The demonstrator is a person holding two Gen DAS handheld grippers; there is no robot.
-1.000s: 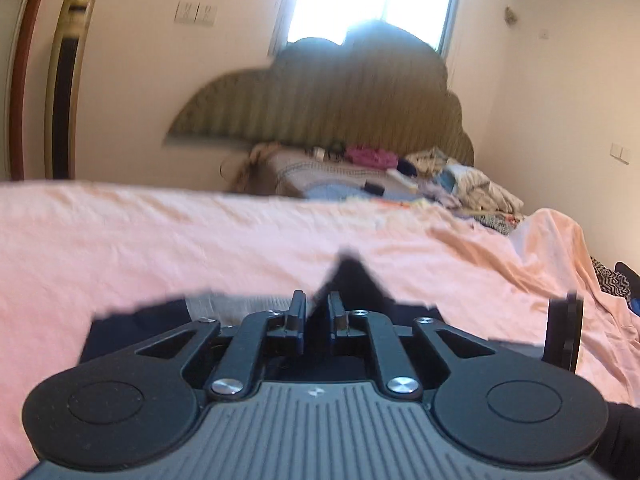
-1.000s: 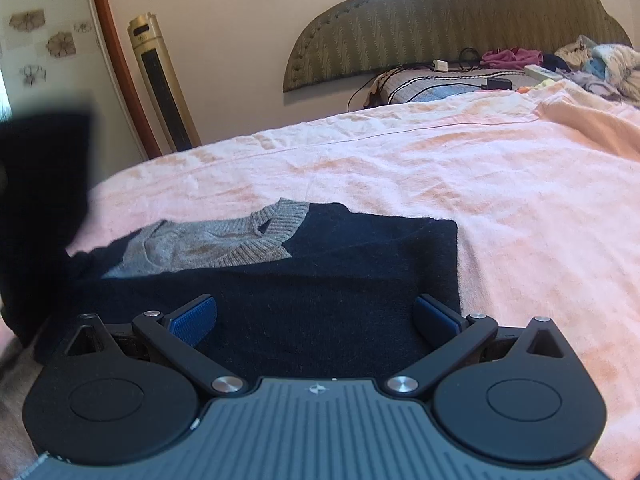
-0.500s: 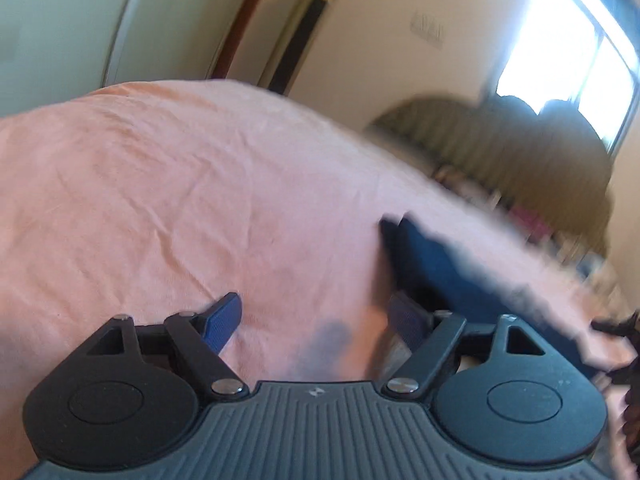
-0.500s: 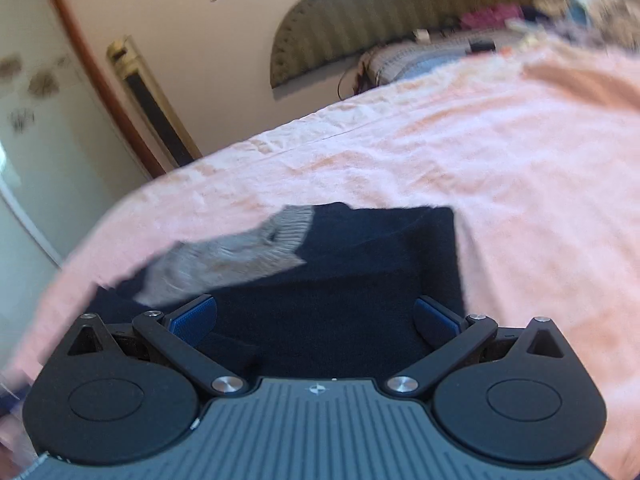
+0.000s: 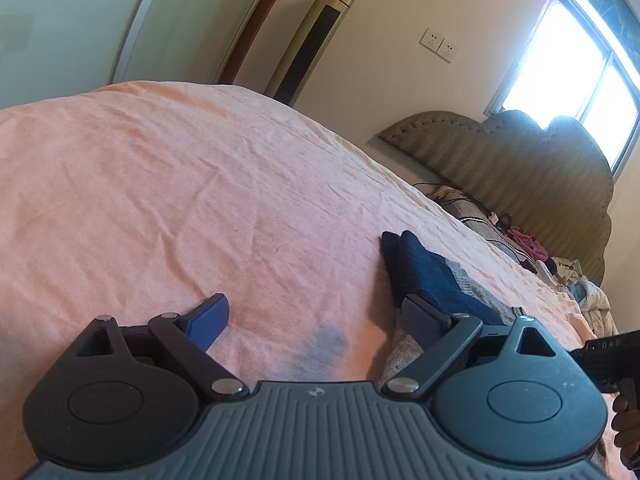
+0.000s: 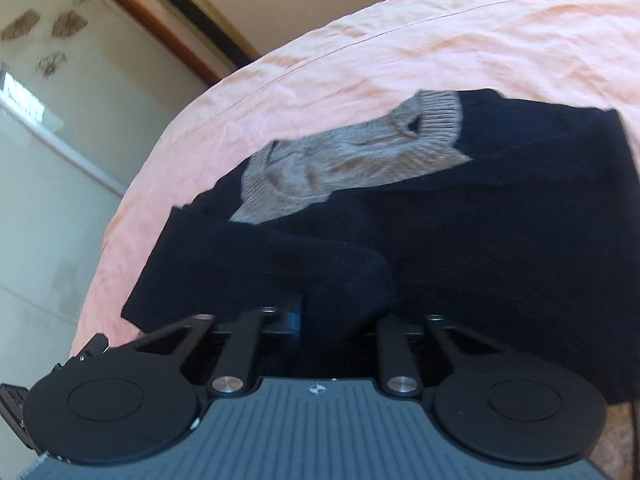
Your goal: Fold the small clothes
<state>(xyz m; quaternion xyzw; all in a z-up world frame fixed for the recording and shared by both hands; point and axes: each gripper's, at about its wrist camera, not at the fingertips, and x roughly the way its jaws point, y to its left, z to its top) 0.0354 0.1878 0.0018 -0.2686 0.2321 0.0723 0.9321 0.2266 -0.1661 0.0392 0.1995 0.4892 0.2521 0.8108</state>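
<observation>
Two claws are in play over the bed, and they are doing different jobs. Nearest the lens on the right wrist view, the right claw has its fingers drawn in tight on a bunched fold of the dark navy knitted sweater, the cloth humped up between them. Beyond that grip the sweater spreads flat across the peach-pink bedsheet, and on top of it lies the sweater's grey ribbed-knit collar panel, creased and slightly rumpled. Over to the left wrist view: the left claw stands wide apart and holds nothing, its blue-padded left finger low over bare sheet, its right finger just beside the sweater's navy edge. A faint dark smudge marks the sheet between the two fingers. At the far right edge a black piece of the other tool pokes in. Farther back, a tall gold-and-black tower unit stands against the wall, a pair of white wall sockets sits to its right, then an olive padded scalloped headboard under a bright window, with a heap of mixed clothes at its foot.
</observation>
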